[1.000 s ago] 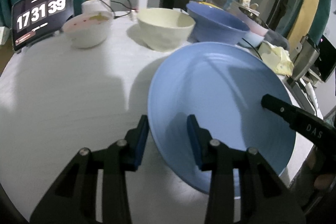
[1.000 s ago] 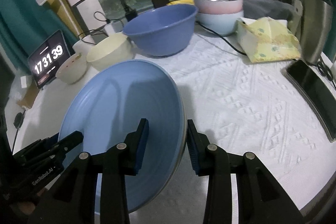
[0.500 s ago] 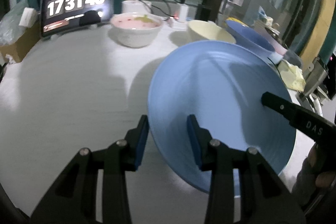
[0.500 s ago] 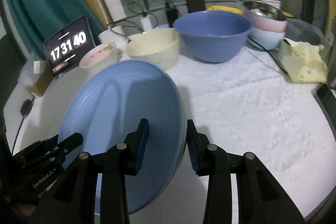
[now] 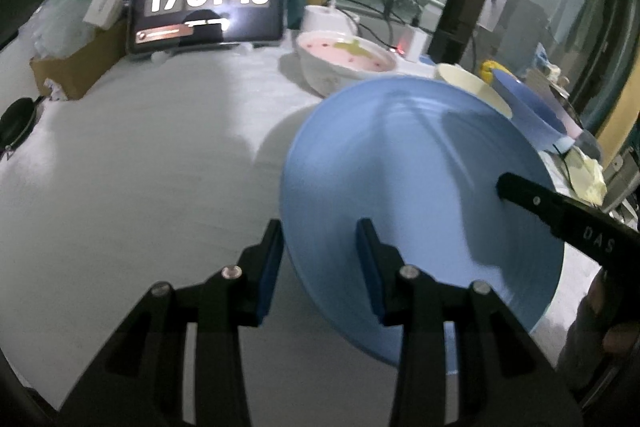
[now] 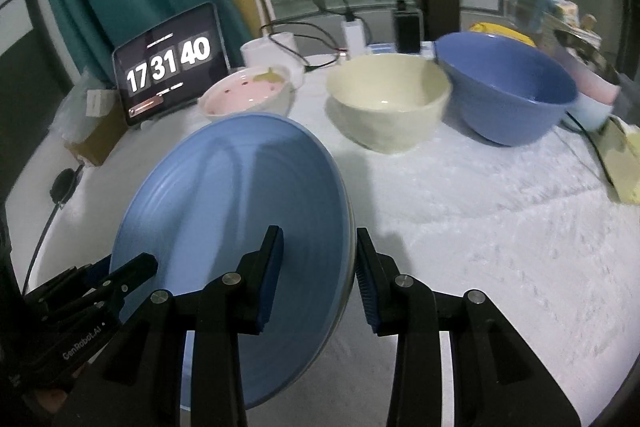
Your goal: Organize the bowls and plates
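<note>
Blue plate [image 5: 420, 195] tilted above table [image 5: 140, 167], opposite rims clamped between both grippers' jaws

The blue plate [image 5: 420, 195] hides most of the cream bowl [image 5: 472, 87] behind it.

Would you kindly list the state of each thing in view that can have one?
Blue plate: lifted off the table, tilted, gripped at opposite rims.
Left gripper: shut on the plate's rim.
Right gripper: shut on the plate's other rim.
Cream bowl: upright, empty.
Blue bowl: upright, empty.
Pink-lined bowl: upright on the table.
Tablet: switched on, showing a clock.
</note>
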`<action>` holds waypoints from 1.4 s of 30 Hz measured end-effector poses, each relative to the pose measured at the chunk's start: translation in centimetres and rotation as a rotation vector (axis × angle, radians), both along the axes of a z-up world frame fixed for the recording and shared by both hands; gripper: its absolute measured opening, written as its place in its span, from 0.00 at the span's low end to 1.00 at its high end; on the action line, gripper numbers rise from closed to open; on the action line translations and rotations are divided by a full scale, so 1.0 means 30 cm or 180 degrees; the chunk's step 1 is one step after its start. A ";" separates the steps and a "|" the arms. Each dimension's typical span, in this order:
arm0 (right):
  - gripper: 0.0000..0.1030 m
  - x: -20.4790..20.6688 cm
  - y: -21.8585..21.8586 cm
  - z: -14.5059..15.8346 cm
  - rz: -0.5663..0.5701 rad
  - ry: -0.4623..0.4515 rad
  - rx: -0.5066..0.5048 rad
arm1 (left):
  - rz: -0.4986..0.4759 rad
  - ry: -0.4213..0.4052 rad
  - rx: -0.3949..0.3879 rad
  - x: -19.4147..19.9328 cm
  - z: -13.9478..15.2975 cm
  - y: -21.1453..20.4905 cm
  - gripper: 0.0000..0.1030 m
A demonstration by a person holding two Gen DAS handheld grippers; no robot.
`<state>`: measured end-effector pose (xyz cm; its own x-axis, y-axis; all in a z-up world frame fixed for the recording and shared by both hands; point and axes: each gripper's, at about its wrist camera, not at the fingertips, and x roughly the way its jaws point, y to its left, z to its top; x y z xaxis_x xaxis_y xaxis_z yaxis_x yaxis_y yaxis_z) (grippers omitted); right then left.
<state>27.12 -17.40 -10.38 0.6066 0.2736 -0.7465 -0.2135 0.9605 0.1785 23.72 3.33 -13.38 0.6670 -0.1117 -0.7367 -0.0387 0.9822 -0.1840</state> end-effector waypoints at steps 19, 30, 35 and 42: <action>0.37 0.134 0.230 -0.067 0.0296 0.0125 -0.0006 | 0.0385 0.0019 0.0102 0.056 -0.053 0.189 0.37; 0.37 0.182 0.295 -0.120 0.0380 0.0282 -0.0039 | 0.0532 -0.0066 0.0231 0.075 -0.051 0.236 0.37; 0.37 0.185 0.296 -0.127 0.0370 0.0284 -0.0066 | 0.0523 -0.0075 0.0310 0.077 -0.048 0.225 0.37; 0.38 0.182 0.297 -0.119 0.0393 0.0256 -0.0145 | 0.0575 -0.0059 0.0330 0.077 -0.045 0.223 0.38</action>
